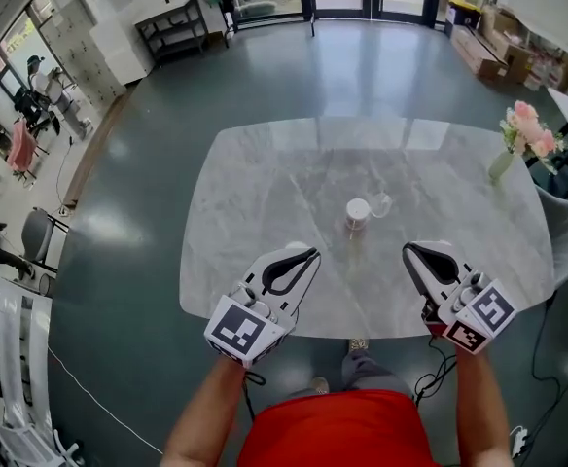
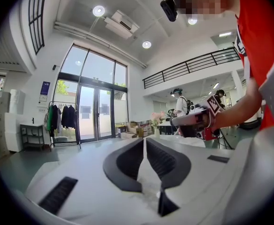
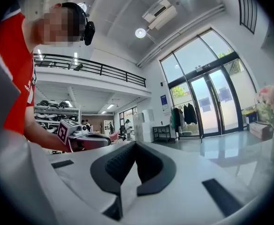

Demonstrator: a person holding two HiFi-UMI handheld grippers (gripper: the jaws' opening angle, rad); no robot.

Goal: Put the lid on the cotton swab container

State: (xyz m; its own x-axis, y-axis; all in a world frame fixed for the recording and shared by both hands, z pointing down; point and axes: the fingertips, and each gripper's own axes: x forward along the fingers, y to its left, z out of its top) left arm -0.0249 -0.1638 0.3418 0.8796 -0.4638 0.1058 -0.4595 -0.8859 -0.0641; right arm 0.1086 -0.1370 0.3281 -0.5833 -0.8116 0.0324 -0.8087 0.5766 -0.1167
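Marble tabletop [image 1: 255, 183] in the head view: the cotton swab container [image 1: 358, 213] sits mid-table, with what looks like its clear lid [image 1: 380, 203] just beside it, far-right. So I'd say capping hasn't started. The left gripper [image 1: 310, 254] and right gripper [image 1: 409, 250] hover over the near edge, and the container is farther out, between them.

Left gripper view: jaws pinched together, nothing in them.

Right gripper view: same deal, closed and empty.

Next I'd need to open a claw and reach for that lid.
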